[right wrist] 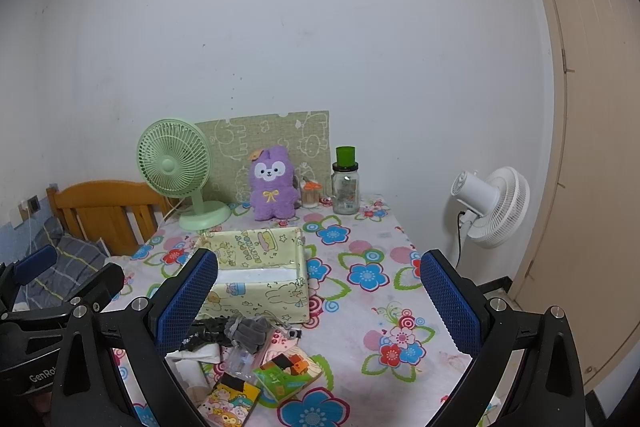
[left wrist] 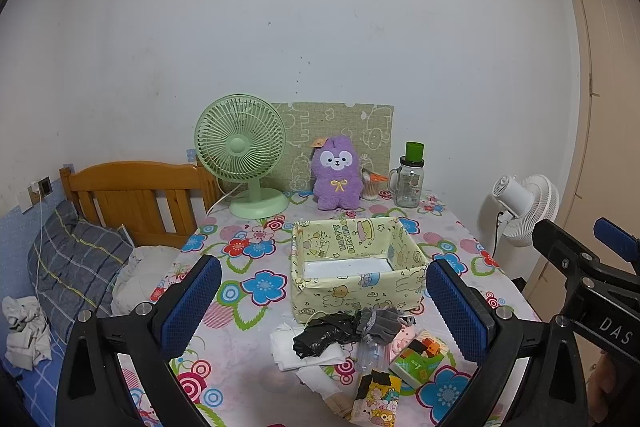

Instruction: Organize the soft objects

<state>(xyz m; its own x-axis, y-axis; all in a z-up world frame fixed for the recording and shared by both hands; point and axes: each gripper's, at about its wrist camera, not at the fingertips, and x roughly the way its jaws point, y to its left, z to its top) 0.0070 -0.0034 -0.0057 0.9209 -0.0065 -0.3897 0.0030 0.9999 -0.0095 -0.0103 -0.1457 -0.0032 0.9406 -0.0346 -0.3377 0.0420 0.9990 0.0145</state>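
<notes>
A pale yellow cartoon-print fabric box (left wrist: pixel 356 263) (right wrist: pixel 260 281) stands open and empty mid-table. In front of it lies a pile: a black crumpled cloth (left wrist: pixel 324 337), a grey sock-like piece (left wrist: pixel 380 321) (right wrist: pixel 248 331), white cloths (left wrist: pixel 304 355), a pink item, small printed packs (left wrist: pixel 376 399) (right wrist: pixel 288 373). A purple plush toy (left wrist: pixel 336 173) (right wrist: pixel 274 183) sits upright at the table's back. My left gripper (left wrist: pixel 324 311) is open, held above the pile, empty. My right gripper (right wrist: pixel 318 303) is open too, right of the pile, holding nothing.
A green desk fan (left wrist: pixel 244 155) (right wrist: pixel 180 171), a glass jar with a green lid (left wrist: pixel 410 181) (right wrist: pixel 346 183) and a cotton-swab cup stand along the back. A wooden bed with a plaid pillow (left wrist: pixel 76 263) is left. A white floor fan (right wrist: pixel 492 207) and door are right.
</notes>
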